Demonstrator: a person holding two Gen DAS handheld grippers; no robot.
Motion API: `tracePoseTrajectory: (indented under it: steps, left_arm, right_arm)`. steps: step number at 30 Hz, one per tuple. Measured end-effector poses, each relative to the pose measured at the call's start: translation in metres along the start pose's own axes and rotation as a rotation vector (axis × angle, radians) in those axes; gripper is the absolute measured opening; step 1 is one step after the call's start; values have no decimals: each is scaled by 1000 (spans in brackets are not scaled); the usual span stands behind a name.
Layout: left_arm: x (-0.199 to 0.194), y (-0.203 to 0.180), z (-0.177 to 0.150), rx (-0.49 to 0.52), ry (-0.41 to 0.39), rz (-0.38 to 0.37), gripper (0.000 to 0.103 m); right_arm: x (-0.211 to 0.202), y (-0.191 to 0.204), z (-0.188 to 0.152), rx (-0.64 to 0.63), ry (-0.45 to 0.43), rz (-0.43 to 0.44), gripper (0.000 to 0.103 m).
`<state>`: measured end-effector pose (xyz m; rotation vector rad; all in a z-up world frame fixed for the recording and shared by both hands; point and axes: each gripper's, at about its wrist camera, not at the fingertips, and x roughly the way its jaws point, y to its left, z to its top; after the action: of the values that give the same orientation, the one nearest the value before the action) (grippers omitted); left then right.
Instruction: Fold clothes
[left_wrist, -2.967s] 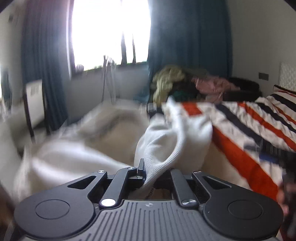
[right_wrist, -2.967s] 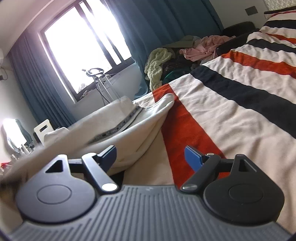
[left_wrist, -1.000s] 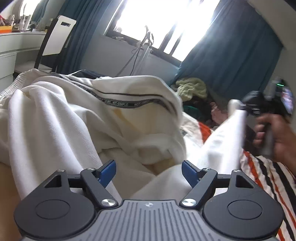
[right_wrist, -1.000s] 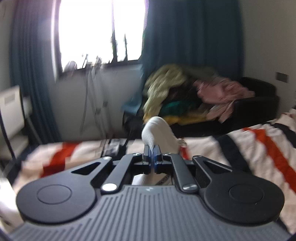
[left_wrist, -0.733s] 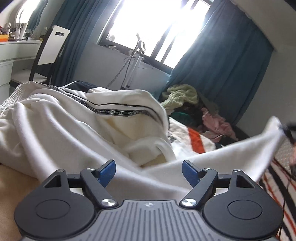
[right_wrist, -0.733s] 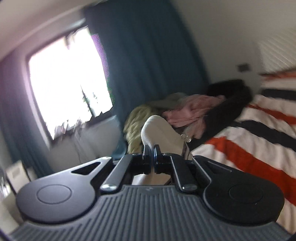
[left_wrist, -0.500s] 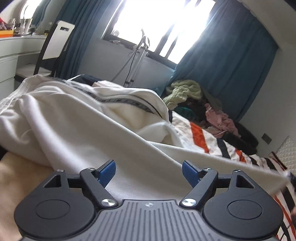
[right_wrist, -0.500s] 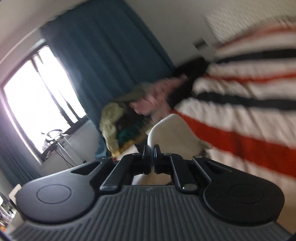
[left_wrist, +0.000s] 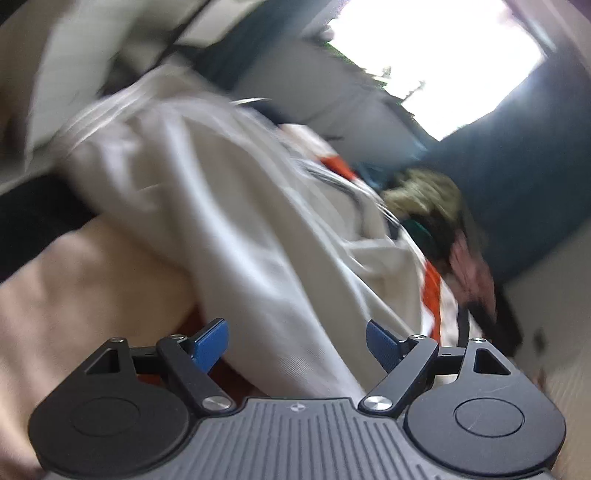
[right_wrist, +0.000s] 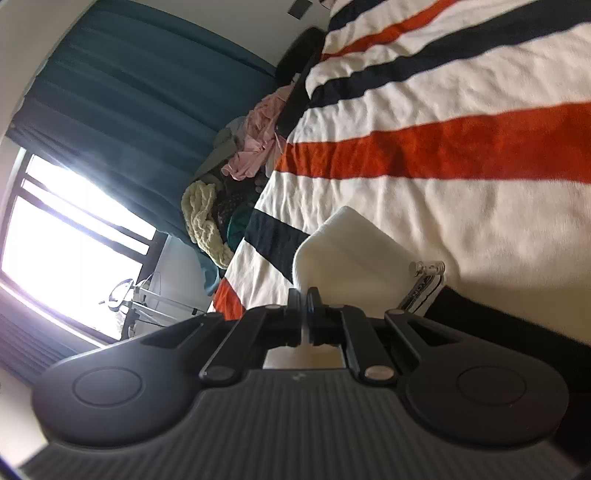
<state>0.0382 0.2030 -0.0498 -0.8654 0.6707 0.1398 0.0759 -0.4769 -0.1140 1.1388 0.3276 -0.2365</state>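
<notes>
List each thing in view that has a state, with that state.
Left gripper: open, holding nothing.
Right gripper: shut on the cream garment.
Cream garment: unfolded, one end pinched, rumpled.
Striped bedspread: spread flat.
Clothes pile: heaped, unfolded.
Curtains: drawn aside.

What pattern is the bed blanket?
Cream blanket with orange-red and black stripes; clearest in right wrist view.

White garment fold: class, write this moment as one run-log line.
right gripper: shut on white garment corner | left gripper: open, garment between jaws, ungripped | surface: striped blanket | fold unfinished
</notes>
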Motion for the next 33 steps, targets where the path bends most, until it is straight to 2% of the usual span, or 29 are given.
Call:
tracePoseTrajectory:
  steps: [4,5,6,7,10,12,14,16,17,18,19,20,21,24,26,28,31,33]
  left_arm:
    - [11,54,29,-274,44,32,82]
    - [15,66,35,-315,53,56,81]
    - [18,77,39,-361,48,64,74]
    - [21,86,43,-415,37,62,73]
    - [26,108,55,-536,-14,18,73]
    - [30,112,65,-543,-41,3,72]
    - [33,115,70,-548,-71,-1,67]
    - [31,118,71,-565,-110,-8,52]
    - [30,119,72,-568,-131,-12,49]
    - [27,120,73,-564,-153,-14,40]
    - [22,122,74,-555,-180,-6,26]
    - [17,125,75,-544,-209,6,20]
    - [12,127,75,-537,-232,11,9]
    - [1,128,78,-540,-277,-12,7]
    - [-10,123,79,-530,-333,-30,6]
    - [-29,115,79,-484,-405,-43,2]
    - [-51,100,83,-361,-493,-27,2]
    - [-56,99,82,-377,-502,-59,2]
  right_arm:
    - [4,-5,2,31,8,8,6]
    - [6,-6,2,37,10,9,6]
    - [7,-7,3,41,10,10,6]
    - [8,-7,3,42,8,10,6]
    - [7,-5,2,38,-8,6,6]
    - [7,-4,2,31,-15,4,6]
    - [7,-3,1,28,-21,2,6]
    - [8,-4,1,30,-25,-3,6]
    - [8,-4,1,30,-27,-6,6]
    - [8,-4,1,30,-30,-11,6]
    - [9,-4,1,29,-32,-16,6]
    - [9,-4,1,28,-36,-20,6]
    - [10,-4,1,24,-40,-26,6]
    - [21,4,4,-15,-51,-62,6]
    - [31,14,8,-53,-55,-86,6]
    - [40,34,20,-77,-66,-47,6]
    - [55,64,37,-112,-83,11,5]
    - [51,95,47,-155,-132,109,4]
